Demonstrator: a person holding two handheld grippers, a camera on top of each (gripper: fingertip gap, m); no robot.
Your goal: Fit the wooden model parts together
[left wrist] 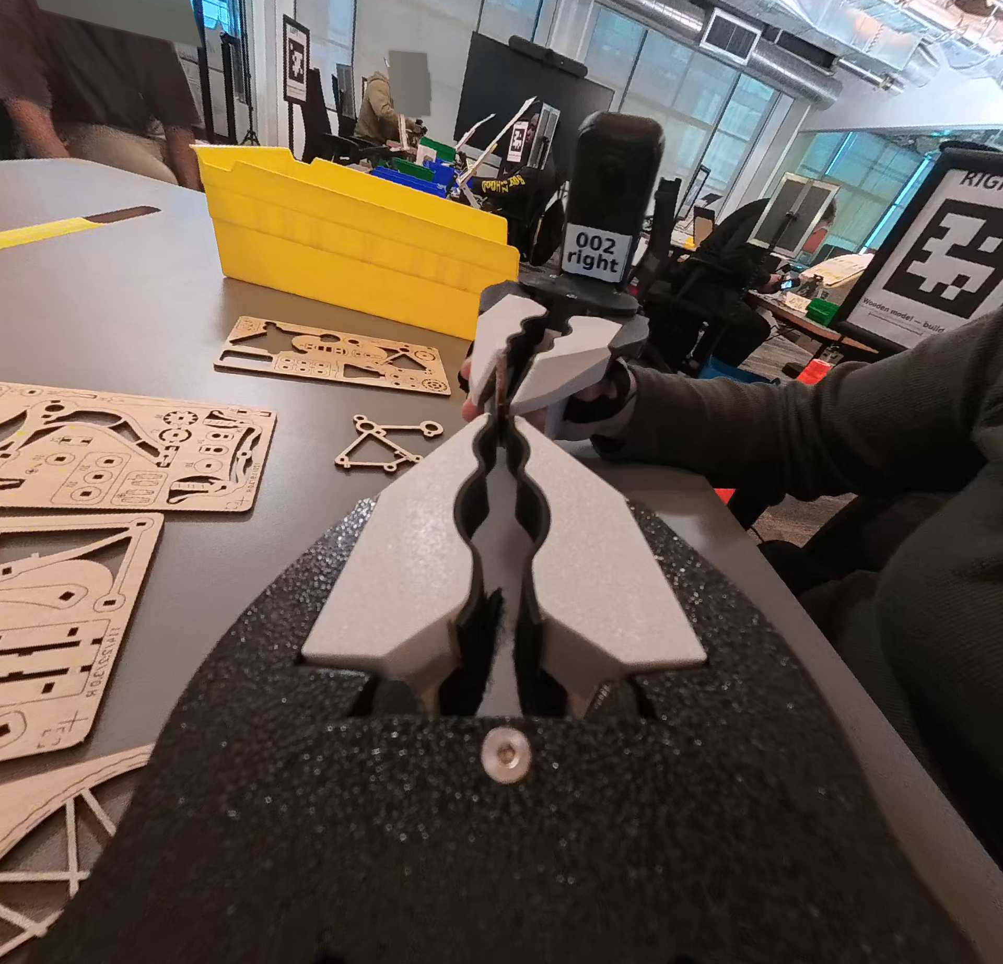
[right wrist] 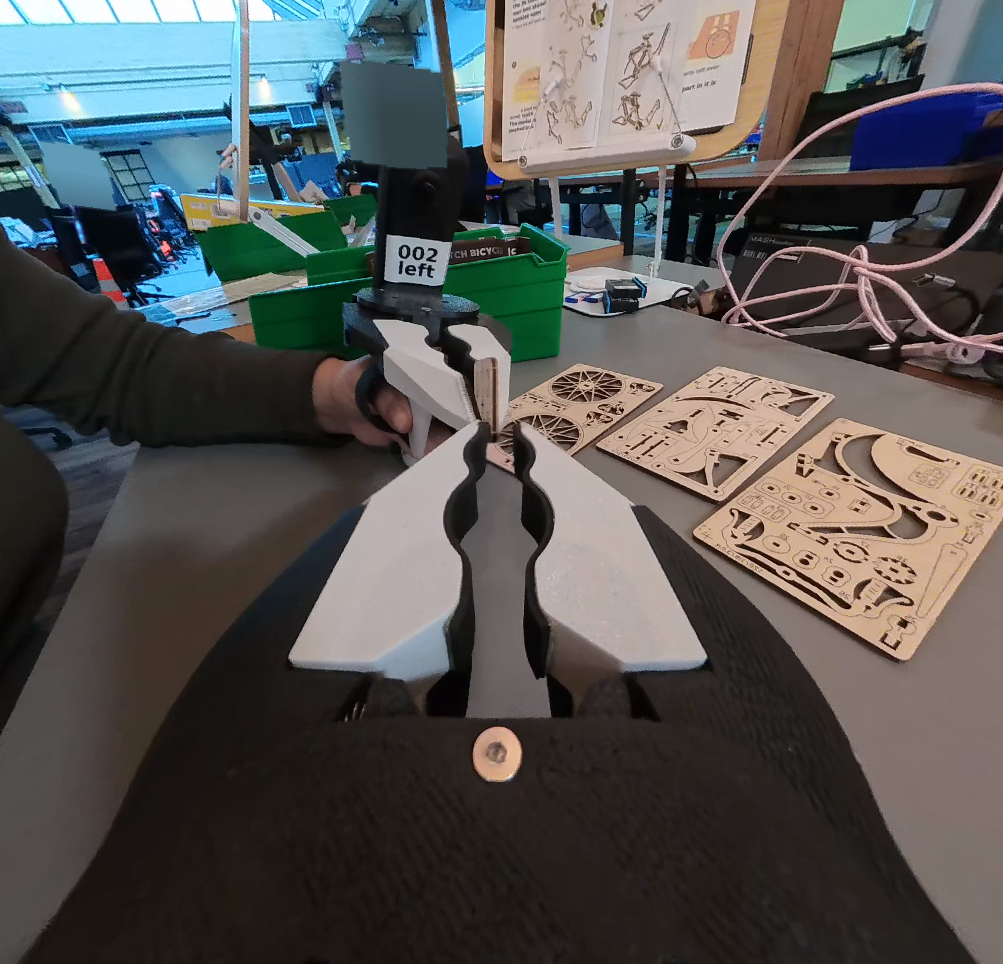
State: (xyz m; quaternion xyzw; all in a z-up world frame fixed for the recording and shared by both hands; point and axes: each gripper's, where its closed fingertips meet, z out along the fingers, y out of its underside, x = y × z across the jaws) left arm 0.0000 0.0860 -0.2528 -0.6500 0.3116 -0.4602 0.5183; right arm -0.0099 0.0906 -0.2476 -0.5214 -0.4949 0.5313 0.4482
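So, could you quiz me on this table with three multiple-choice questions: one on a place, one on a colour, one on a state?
1. Where is the loose triangle part? A in someone's hand; B flat on the table; C on the floor.
2. What colour is the bin behind the right gripper? A yellow; B red; C white.
3. How are the jaws of the left gripper? A wide open, empty; B gripping a cable; C shut on a wooden piece.
Answers: B, it lies alone on the tabletop; A, its walls are yellow; C, the right wrist view shows the piece pinched upright.
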